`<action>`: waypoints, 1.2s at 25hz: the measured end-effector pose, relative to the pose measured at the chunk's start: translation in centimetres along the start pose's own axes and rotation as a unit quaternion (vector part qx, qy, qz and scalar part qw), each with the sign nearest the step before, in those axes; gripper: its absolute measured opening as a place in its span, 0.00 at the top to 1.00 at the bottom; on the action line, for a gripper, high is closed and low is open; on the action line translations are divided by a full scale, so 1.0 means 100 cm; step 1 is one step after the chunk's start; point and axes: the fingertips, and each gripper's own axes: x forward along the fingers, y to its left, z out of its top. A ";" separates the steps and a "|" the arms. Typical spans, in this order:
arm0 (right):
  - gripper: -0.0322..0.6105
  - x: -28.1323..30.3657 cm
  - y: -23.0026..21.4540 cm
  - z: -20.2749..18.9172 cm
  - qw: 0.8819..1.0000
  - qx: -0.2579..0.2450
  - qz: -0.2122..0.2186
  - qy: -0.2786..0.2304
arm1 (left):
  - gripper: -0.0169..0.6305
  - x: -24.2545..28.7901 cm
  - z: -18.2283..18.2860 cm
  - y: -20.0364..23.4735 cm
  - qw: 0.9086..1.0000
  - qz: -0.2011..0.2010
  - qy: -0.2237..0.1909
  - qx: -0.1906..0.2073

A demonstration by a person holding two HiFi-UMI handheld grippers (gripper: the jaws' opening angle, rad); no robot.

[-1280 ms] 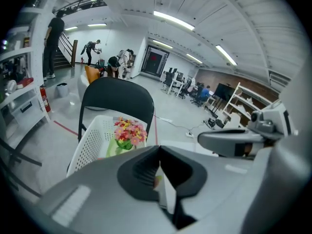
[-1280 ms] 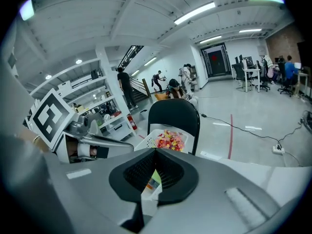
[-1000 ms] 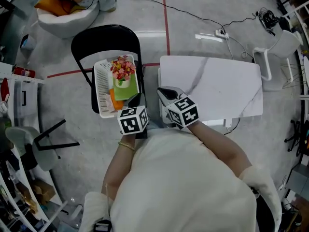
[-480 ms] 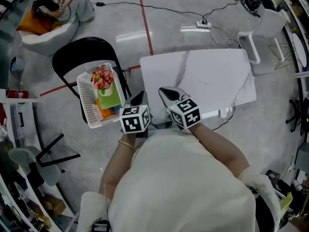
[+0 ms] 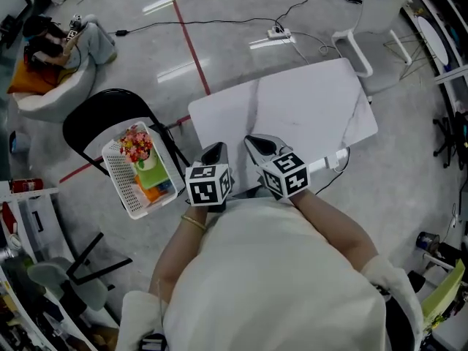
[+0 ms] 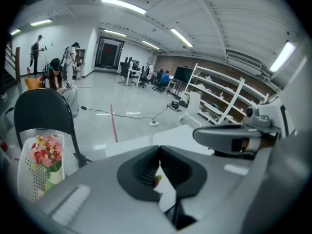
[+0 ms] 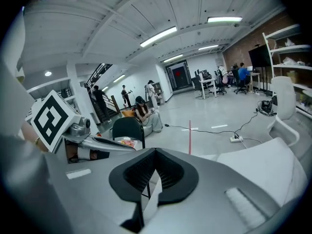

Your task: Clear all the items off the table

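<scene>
The white marble table (image 5: pixel 292 115) has a bare top in the head view. Both grippers hang over its near left edge, side by side. My left gripper (image 5: pixel 216 152) is shut with nothing between its jaws. My right gripper (image 5: pixel 257 143) is likewise shut and empty. To the table's left, a white basket (image 5: pixel 123 189) rests on a black chair (image 5: pixel 88 126) and holds a pot of flowers (image 5: pixel 134 143) with green and orange items. In the left gripper view the flowers (image 6: pixel 46 152) show at lower left, past the shut left gripper (image 6: pixel 158 150). The right gripper (image 7: pixel 155 152) looks over the table (image 7: pixel 263 155).
A white chair (image 5: pixel 373 13) stands beyond the table's far right corner. A power strip (image 5: pixel 276 31) with cables and a red tape line (image 5: pixel 191 46) lie on the floor. A person sits on a beanbag (image 5: pixel 51 97) at far left. Shelving lines the left edge.
The head view has swung, so table, chair and basket have shifted left and turned in the picture. Both grippers travelled along with the body, still side by side and shut.
</scene>
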 end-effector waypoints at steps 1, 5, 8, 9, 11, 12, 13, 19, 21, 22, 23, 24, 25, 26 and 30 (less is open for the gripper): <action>0.95 -0.004 -0.006 0.000 1.000 0.005 -0.004 -0.003 | 0.96 0.004 0.002 -0.005 1.000 -0.005 0.001 0.005; 0.95 -0.018 -0.023 0.000 1.000 0.015 -0.022 -0.013 | 0.96 0.015 0.006 -0.025 0.999 -0.024 0.009 0.025; 0.95 -0.023 -0.034 -0.003 0.999 0.023 -0.030 -0.014 | 0.96 0.025 0.006 -0.038 0.998 -0.036 0.017 0.039; 0.95 -0.024 -0.036 -0.004 0.999 0.025 -0.031 -0.015 | 0.96 0.027 0.006 -0.041 0.998 -0.039 0.019 0.044; 0.95 -0.027 -0.040 -0.003 0.999 0.024 -0.031 -0.016 | 0.96 0.030 0.007 -0.047 0.998 -0.043 0.022 0.050; 0.95 -0.027 -0.041 -0.002 0.999 0.020 -0.031 -0.017 | 0.96 0.031 0.008 -0.048 0.997 -0.045 0.022 0.053; 0.95 -0.028 -0.042 -0.002 0.999 0.015 -0.033 -0.017 | 0.96 0.032 0.009 -0.050 0.997 -0.046 0.022 0.055; 0.95 -0.027 -0.045 0.001 0.999 0.012 -0.035 -0.020 | 0.96 0.031 0.011 -0.049 0.998 -0.041 0.021 0.053; 0.95 -0.025 -0.044 0.003 0.999 0.010 -0.030 -0.021 | 0.96 0.029 0.011 -0.045 0.998 -0.036 0.019 0.047; 0.95 -0.024 -0.043 0.004 0.999 0.008 -0.028 -0.020 | 0.96 0.029 0.012 -0.044 0.998 -0.034 0.018 0.044; 0.95 -0.023 -0.041 0.004 0.999 0.007 -0.025 -0.020 | 0.96 0.028 0.013 -0.042 0.999 -0.032 0.017 0.041; 0.95 -0.022 -0.040 0.005 1.000 0.005 -0.022 -0.020 | 0.96 0.027 0.013 -0.040 0.999 -0.029 0.016 0.037; 0.95 -0.021 -0.039 0.005 1.000 0.004 -0.019 -0.020 | 0.96 0.027 0.013 -0.038 0.999 -0.027 0.015 0.035; 0.95 -0.019 -0.038 0.005 1.000 0.003 -0.017 -0.019 | 0.96 0.026 0.013 -0.037 0.999 -0.025 0.014 0.032; 0.95 -0.013 -0.033 0.005 1.000 -0.001 -0.004 -0.016 | 0.96 0.024 0.013 -0.030 0.999 -0.017 0.012 0.025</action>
